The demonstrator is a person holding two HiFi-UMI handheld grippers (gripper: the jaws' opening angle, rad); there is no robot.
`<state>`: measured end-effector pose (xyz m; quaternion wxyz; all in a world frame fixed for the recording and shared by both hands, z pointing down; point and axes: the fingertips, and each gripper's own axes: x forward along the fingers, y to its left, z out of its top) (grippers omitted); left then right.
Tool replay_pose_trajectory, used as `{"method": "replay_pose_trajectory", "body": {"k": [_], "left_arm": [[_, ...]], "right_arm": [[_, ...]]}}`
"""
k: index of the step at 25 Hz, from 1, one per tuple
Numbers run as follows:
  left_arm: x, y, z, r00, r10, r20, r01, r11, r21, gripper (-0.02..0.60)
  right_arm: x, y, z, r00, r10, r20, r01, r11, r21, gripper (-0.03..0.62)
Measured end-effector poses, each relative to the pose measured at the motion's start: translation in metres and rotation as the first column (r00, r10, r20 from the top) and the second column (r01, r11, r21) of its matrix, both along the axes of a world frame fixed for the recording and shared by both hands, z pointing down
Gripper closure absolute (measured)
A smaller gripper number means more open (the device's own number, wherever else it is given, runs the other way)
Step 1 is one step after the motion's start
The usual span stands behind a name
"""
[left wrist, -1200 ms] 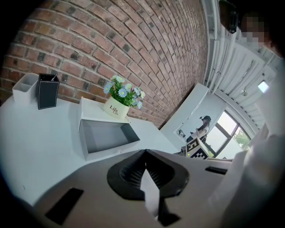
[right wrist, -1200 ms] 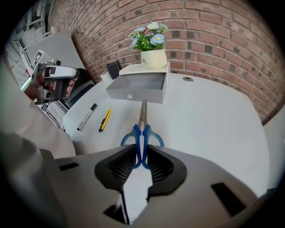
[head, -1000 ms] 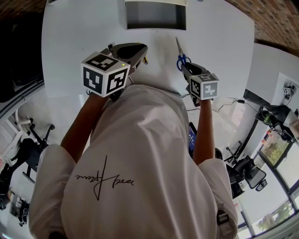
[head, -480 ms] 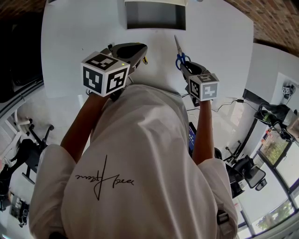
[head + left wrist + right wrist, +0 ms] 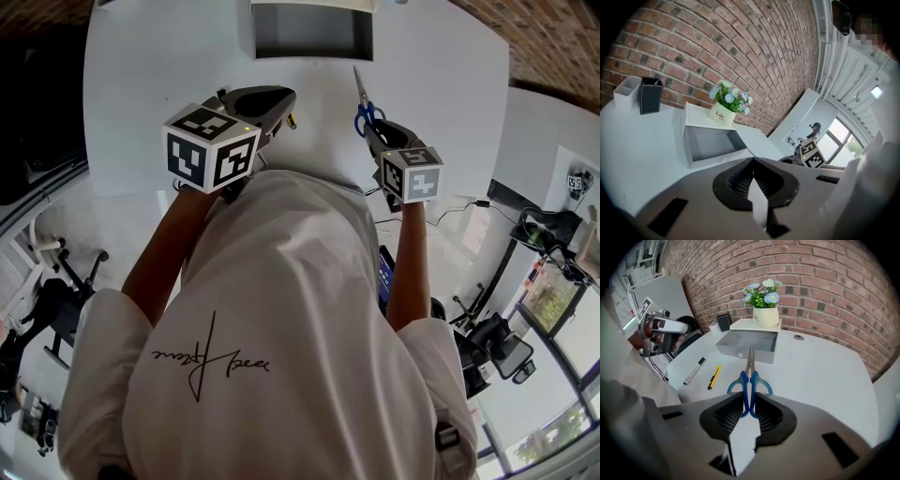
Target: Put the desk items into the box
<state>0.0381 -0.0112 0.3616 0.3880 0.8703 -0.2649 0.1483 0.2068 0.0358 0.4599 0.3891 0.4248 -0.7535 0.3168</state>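
The right claw (image 5: 749, 399) was held out ahead of the person on a straightened forearm and tilted steeply down over the white bench (image 5: 820, 376). Its jaws were closed on the blue handles of the scissors (image 5: 750, 376), gripped from both sides. The scissors' long axis ran straight away from the claw, blades together, tips aimed at the open grey box (image 5: 740, 352) and near its front wall. The left claw (image 5: 752, 161) was held closer to level, off to the side, its jaws pressed together with nothing between them.
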Motion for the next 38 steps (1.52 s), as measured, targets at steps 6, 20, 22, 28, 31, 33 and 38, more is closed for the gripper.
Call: {"method": "replay_pose_trajectory", "body": {"k": [6, 20, 22, 28, 31, 33, 38], "left_arm": [[0.003, 0.000, 0.000, 1.000, 0.008, 0.020, -0.008, 1.000, 0.019, 0.577], [0.002, 0.000, 0.001, 1.000, 0.009, 0.008, -0.009, 1.000, 0.005, 0.577], [0.002, 0.000, 0.002, 1.000, 0.010, 0.010, -0.010, 1.000, 0.003, 0.577], [0.001, -0.002, 0.004, 1.000, 0.005, 0.015, -0.005, 1.000, -0.001, 0.577], [0.001, -0.002, 0.004, 1.000, 0.003, 0.014, -0.003, 1.000, -0.004, 0.577], [0.001, -0.002, 0.005, 1.000, 0.002, 0.013, -0.002, 1.000, -0.009, 0.577], [0.001, -0.004, 0.007, 1.000, 0.002, 0.014, -0.002, 1.000, -0.009, 0.577]], "right_arm": [[-0.001, -0.007, -0.009, 1.000, -0.019, -0.003, 0.019, 1.000, 0.024, 0.500], [-0.009, -0.018, -0.019, 0.998, -0.062, -0.015, 0.063, 0.997, 0.054, 0.500], [-0.010, -0.021, -0.021, 0.998, -0.068, -0.014, 0.069, 0.996, 0.061, 0.500], [-0.010, -0.028, -0.027, 0.996, -0.091, -0.026, 0.092, 0.993, 0.070, 0.500], [-0.011, -0.032, -0.029, 0.994, -0.107, -0.029, 0.108, 0.991, 0.073, 0.500], [-0.012, -0.035, -0.030, 0.992, -0.122, -0.033, 0.124, 0.990, 0.071, 0.500], [-0.015, -0.051, -0.034, 0.988, -0.149, -0.044, 0.153, 0.984, 0.088, 0.500]]}}
